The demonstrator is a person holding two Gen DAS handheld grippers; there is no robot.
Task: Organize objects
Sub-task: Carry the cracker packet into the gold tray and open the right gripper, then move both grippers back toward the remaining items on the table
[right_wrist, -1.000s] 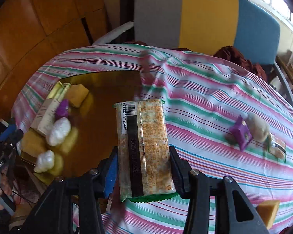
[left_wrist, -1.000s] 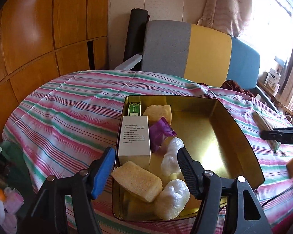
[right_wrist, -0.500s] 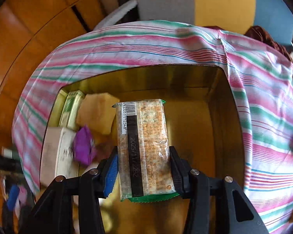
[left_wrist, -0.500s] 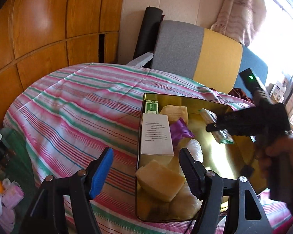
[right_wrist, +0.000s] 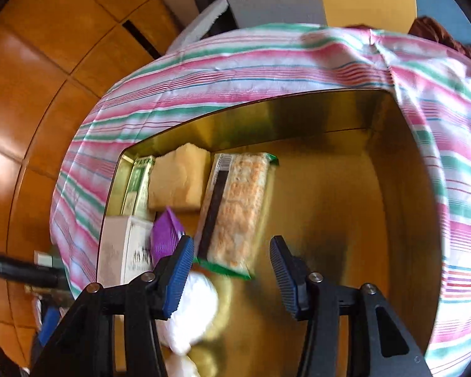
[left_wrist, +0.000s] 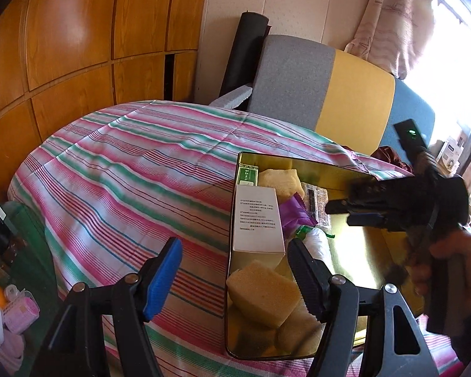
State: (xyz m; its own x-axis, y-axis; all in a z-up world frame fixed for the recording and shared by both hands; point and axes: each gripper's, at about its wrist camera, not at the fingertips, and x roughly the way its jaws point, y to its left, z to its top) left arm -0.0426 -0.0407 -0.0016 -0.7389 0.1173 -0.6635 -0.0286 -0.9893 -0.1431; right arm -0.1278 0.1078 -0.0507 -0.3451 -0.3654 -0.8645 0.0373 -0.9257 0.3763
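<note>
cracker packet (right_wrist: pixel 235 207) lies flat on the floor of the gold tin (right_wrist: pixel 345 119), just right of the yellow sponge block (right_wrist: pixel 180 182) and the purple wrapper (right_wrist: pixel 166 235); its green end sits near the blue pads. right hand-held gripper (right_wrist: pixel 232 270) hangs over the tin, pointing steeply down. its jaws have just been opening; they stand spread with a clear gap, and the packet's near end lies between and beyond them, no pad pressing on it. the left pad is close to a white wrapped lump (right_wrist: pixel 194 308); contact cannot be told, view is blurred.

along the tin's left wall: a green box (right_wrist: pixel 139 185) at the far corner, a white box (left_wrist: pixel 257 220) nearer. a second sponge block (left_wrist: pixel 263 295) lies in the near corner.

left hand-held gripper (left_wrist: pixel 232 276) is spread wide and holds nothing. its right finger hangs over the tin's near left corner, its blue pad over the striped cloth on the tabletop (left_wrist: pixel 125 182). a hand (left_wrist: pixel 449 264) holding the right tool shows at the right edge of the left view.
</note>
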